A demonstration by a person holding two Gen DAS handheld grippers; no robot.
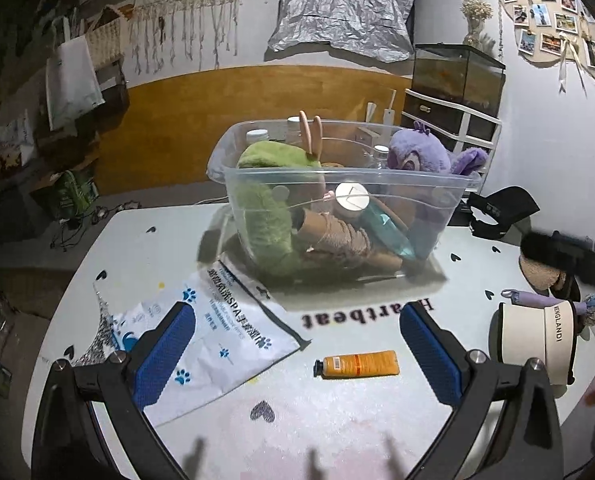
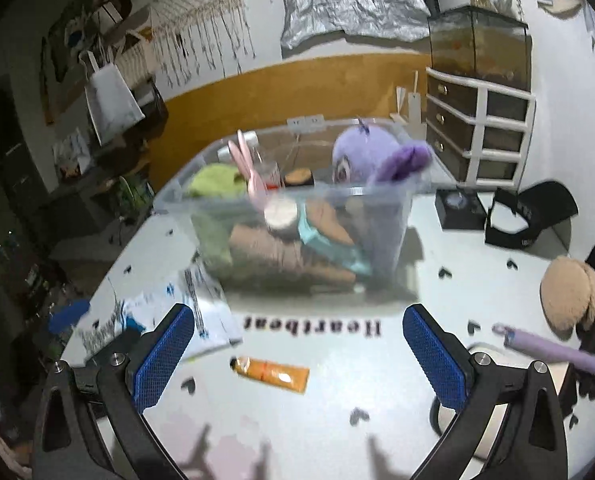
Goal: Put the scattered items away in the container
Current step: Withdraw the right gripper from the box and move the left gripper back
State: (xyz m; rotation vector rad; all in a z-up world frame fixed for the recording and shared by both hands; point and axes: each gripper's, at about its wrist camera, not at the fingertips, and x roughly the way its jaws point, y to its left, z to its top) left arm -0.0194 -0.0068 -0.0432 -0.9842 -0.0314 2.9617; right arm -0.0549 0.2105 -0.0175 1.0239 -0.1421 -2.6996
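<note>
Where visor lies, band reads "ENGLANDI".

Both wrist views looked forward and down over the white table from its near edge. They shared the clear container at centre and the orange tube nearer; the right wrist view sat further right.

Both grippers, the left gripper and the right gripper, sit low in frame with blue-padded jaws spread wide, holding nothing.
</note>
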